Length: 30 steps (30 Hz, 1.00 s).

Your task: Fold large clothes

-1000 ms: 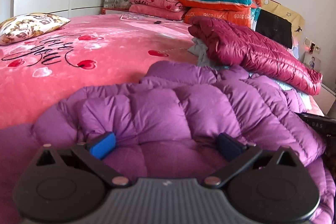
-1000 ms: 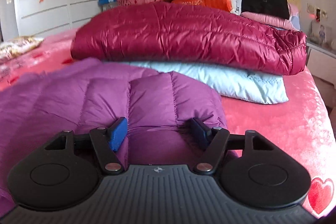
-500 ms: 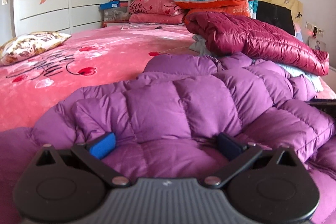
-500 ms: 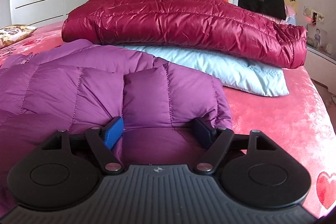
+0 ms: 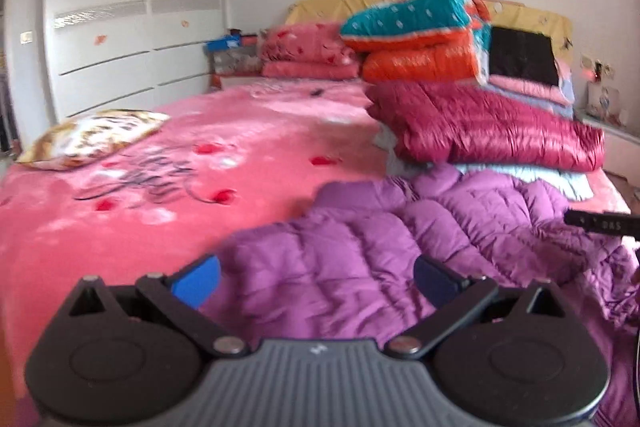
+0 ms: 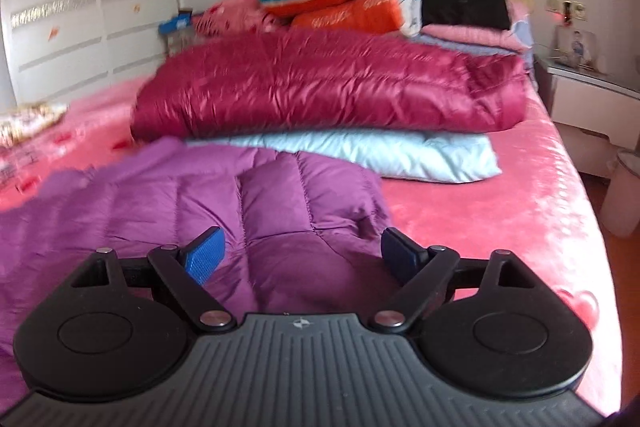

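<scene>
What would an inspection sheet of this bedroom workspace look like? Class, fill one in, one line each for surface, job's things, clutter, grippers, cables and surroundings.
Surface: bed with pink blanket, heart print.
Job's things: purple down jacket lying on the blanket near both grippers; maroon down jacket folded on top of a light blue garment.
Clutter: patterned pillow; stacked teal and orange quilt at the headboard.
Grippers: left gripper open, nothing pinched; right gripper jaws opening, pads clear of the jacket below.
Cables: nothing seen.
Surroundings: white wardrobe; nightstand; bin on the floor.
</scene>
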Each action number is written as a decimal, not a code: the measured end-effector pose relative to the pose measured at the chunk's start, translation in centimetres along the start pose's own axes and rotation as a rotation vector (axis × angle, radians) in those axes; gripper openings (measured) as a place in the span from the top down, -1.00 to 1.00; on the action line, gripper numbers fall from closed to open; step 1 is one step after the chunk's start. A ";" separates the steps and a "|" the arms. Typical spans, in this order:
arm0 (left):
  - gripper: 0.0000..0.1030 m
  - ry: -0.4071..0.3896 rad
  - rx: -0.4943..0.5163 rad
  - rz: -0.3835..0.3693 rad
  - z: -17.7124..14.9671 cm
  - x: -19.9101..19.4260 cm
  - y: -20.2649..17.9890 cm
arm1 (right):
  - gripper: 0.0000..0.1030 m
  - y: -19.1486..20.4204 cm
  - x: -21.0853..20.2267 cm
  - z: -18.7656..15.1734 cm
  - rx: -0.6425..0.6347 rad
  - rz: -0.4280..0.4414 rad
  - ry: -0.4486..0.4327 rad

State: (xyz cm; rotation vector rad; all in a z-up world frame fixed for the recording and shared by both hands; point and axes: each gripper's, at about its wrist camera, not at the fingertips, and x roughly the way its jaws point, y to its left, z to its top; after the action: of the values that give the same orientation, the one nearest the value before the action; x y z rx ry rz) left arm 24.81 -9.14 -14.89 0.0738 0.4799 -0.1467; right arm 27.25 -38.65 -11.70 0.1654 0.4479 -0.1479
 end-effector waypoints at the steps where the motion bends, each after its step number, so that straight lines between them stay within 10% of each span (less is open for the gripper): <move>1: -0.99 0.000 -0.010 0.016 -0.1 -1.2 0.7 | -1.00 0.0 -0.9 -0.1 0.008 0.002 -0.006; 13: -0.99 0.112 -0.018 0.269 -6.8 -12.8 11.4 | -1.00 3.2 -9.9 -1.4 -0.066 0.140 0.029; 23: -0.99 0.284 -0.040 0.281 -15.4 -12.9 14.5 | -1.00 5.8 -14.7 -3.2 -0.095 0.201 0.089; 30: -0.99 0.312 -0.253 0.228 -19.3 -11.3 18.1 | -1.00 8.5 -17.1 -4.3 -0.151 0.231 0.104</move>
State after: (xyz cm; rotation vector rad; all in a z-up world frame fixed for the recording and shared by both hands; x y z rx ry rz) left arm 8.98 12.15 -26.08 -0.0981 0.7930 0.1525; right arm 11.78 -27.78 -6.87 0.0757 0.5377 0.1214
